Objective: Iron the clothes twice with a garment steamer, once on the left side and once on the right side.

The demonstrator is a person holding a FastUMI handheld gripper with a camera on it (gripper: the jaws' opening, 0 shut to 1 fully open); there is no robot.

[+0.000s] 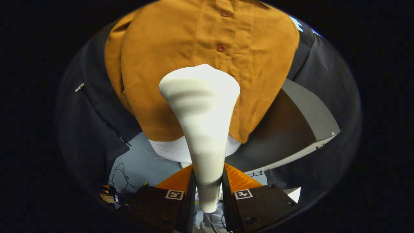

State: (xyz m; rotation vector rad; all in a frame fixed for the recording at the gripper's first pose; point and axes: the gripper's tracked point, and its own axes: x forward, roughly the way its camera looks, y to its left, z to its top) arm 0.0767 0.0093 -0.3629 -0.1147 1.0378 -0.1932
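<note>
The gripper (pixel 208 191) is clamped on the narrow handle of a smooth, glossy cream-white plastic garment steamer (pixel 202 123), one finger pressing each side of the handle. From that grip the steamer rises straight ahead of the fingers, widening like a trumpet into a broad, rounded head with soft ridges across its back. A thin cord seems to trail from the handle's lower end between the fingers, though that part is dim and hard to make out.

The steamer's head lies against, or just in front of, a mustard-orange woven shirt (pixel 161 64) that hangs beyond it; contact cannot be judged from here. The shirt has a buttoned front strip running down its middle with two reddish round buttons (pixel 221 48), the head sitting directly below the lower one. The cloth looks fairly smooth, with shallow folds along its left edge. A white rounded form (pixel 168 150) shows under the shirt's hem, either side of the steamer's neck. A grey flat panel (pixel 304 119) slants away to the right of the shirt, near its hem.
</note>
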